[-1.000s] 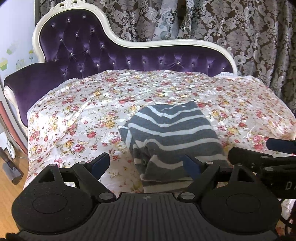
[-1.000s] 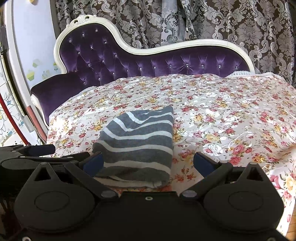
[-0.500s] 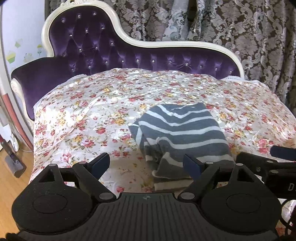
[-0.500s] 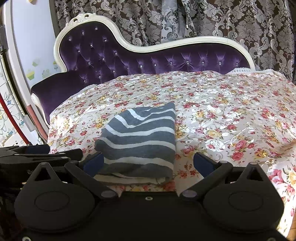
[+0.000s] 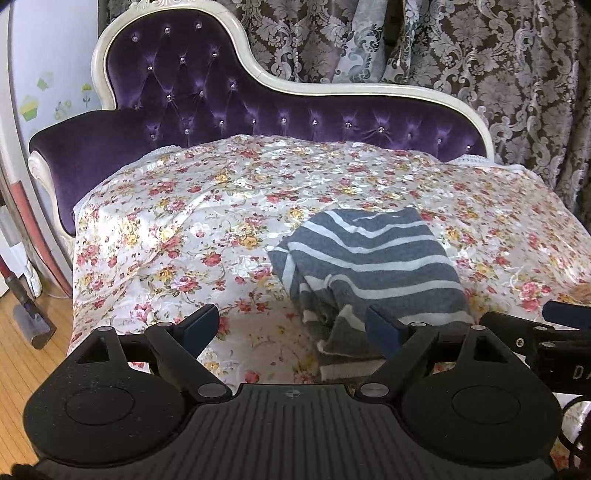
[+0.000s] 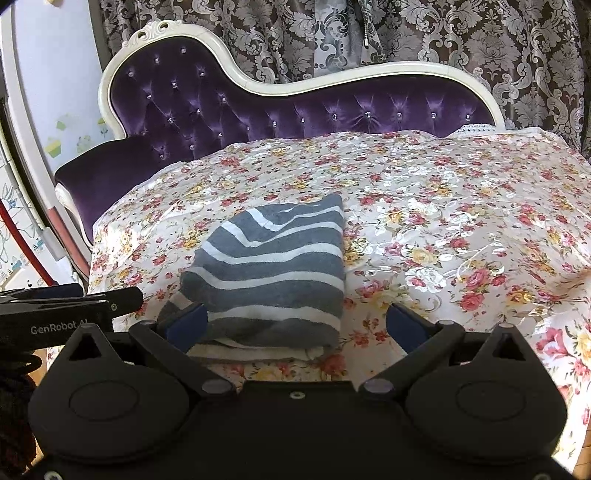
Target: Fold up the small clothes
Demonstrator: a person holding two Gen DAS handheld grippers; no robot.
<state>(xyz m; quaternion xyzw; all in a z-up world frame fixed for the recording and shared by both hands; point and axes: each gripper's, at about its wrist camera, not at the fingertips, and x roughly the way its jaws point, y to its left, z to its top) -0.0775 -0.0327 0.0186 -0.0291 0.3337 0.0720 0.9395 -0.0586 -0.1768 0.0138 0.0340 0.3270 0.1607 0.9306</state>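
A grey garment with white stripes (image 5: 373, 266) lies folded in a compact bundle on the floral sheet (image 5: 207, 229) near its front edge. It also shows in the right wrist view (image 6: 273, 273). My left gripper (image 5: 291, 326) is open and empty, just short of the bundle's near left corner. My right gripper (image 6: 293, 325) is open and empty, in front of the bundle's near edge. The right gripper (image 5: 554, 332) shows at the right of the left wrist view, and the left gripper (image 6: 74, 306) at the left of the right wrist view.
The sheet covers a purple tufted chaise (image 5: 192, 96) with a white carved frame. Patterned curtains (image 6: 443, 33) hang behind. A wooden floor (image 5: 22, 354) and a wall lie to the left.
Both grippers have drawn back a little from the garment and lifted slightly. The folded bundle has stayed in place on the sheet.
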